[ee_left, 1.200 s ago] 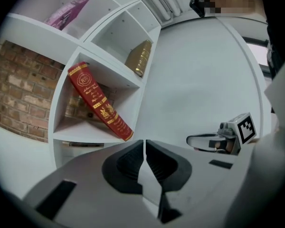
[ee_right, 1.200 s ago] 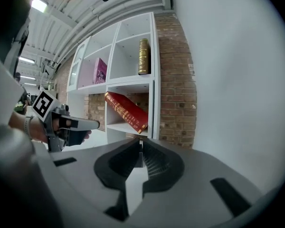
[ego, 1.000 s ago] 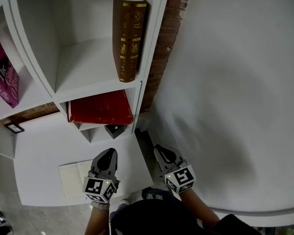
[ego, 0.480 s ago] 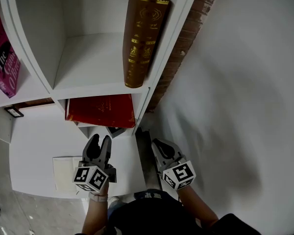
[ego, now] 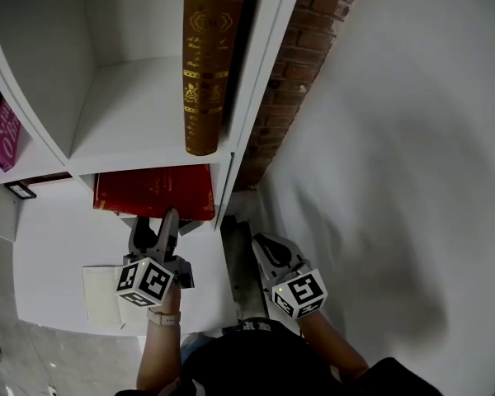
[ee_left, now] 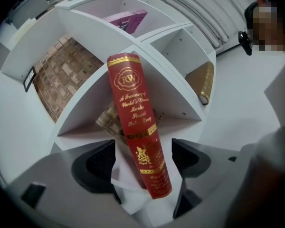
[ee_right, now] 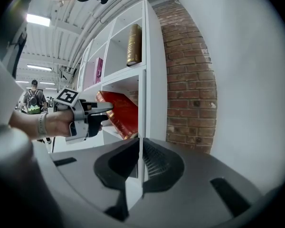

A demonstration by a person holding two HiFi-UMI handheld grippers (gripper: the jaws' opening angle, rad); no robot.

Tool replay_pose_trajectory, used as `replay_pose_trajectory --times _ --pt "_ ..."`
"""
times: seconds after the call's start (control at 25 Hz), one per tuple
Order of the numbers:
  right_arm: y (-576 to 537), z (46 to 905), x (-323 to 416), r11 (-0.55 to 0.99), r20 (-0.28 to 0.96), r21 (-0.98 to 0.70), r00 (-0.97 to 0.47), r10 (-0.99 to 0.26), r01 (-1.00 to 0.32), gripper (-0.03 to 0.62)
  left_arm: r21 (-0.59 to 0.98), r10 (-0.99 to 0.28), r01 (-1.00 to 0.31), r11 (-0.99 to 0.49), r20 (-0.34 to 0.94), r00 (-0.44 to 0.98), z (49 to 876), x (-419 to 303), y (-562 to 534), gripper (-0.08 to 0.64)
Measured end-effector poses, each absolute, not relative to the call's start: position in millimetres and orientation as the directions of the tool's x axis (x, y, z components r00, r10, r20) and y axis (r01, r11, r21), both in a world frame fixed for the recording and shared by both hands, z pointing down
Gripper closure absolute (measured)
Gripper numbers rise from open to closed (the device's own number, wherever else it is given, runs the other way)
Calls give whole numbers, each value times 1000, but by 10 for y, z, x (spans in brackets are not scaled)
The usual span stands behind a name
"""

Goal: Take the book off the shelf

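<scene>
Red book [ee_left: 135,136] (gilt-lettered), between just-opened left tongs [ee_left: 145,163]

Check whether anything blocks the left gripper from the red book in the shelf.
Nothing visible does. The red book leans spine-out in its open-fronted compartment. Its lower spine sits between the fingers of the left gripper, which have just been opening. A gap shows on each side.

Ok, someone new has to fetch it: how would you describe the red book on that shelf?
Find the white shelf unit beside the brick wall. In its column nearest the bricks, look in the compartment under the brown book. The red book leans tilted, the only red one, with gold lettering on its spine.
</scene>
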State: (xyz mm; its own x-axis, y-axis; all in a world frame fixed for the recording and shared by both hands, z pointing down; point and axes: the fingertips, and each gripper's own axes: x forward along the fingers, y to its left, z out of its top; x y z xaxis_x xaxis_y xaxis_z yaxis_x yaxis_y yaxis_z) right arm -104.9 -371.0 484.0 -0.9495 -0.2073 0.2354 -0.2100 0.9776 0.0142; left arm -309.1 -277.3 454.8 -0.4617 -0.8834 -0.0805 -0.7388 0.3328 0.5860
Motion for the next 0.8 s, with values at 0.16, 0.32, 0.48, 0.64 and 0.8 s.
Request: replay_pose_trajectory --times 0.16,0.32,0.48,0.64,0.8 --pt "-3792 4837 -1009 979 235 12 -951 -202 -205 560 599 -864 -719 352 -87 -495 4469 -3206 -2889 202" --pt "-3844 4842 -979 980 234 12 -953 -194 -196 560 624 -850 -694 359 -89 -519 4442 -3290 -2967 202" --pt "-3867 4848 -980 983 233 14 -956 -179 -181 560 645 -838 -676 357 -98 -536 4432 -3348 -3001 220" --pt "-3860 4837 -998 986 224 15 -960 -168 -169 560 665 -842 -665 339 -101 -531 4447 -3385 -3010 308" --pt "-3835 4792 -997 987 212 20 -964 -160 -160 560 675 -837 -653 343 -97 -539 4456 -3381 -2993 322"
